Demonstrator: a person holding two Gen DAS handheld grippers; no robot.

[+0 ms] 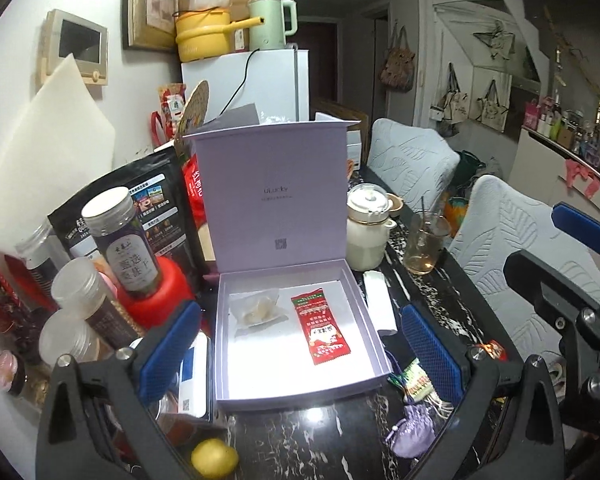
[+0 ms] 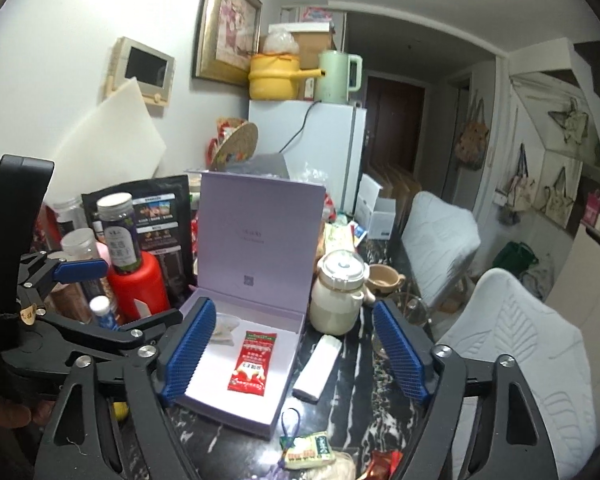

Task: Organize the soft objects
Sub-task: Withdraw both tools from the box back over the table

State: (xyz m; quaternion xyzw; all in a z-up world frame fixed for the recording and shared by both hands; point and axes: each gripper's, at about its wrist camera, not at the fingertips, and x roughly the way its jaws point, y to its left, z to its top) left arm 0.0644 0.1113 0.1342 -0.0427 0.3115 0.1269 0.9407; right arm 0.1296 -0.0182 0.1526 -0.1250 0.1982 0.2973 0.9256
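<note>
Both grippers — left (image 1: pixel 300 348) and right (image 2: pixel 294 354) — hover with jaws spread wide and empty over the lilac gift box (image 1: pixel 374 340) at frame centre. Inside lie a red sachet (image 1: pixel 321 326) and a clear packet (image 1: pixel 256 309); a lavender pouch (image 1: pixel 414 432) sits on the marble table (image 1: pixel 320 440) at lower right.

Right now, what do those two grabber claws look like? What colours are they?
Both look alike. The left gripper and right gripper each have a black frame of angled arms joined by shiny silver bolts. Each finger carries a long bright blue pad with a bumpy, ridged face. The other blue pads match. No cables or sleeves show.
</note>
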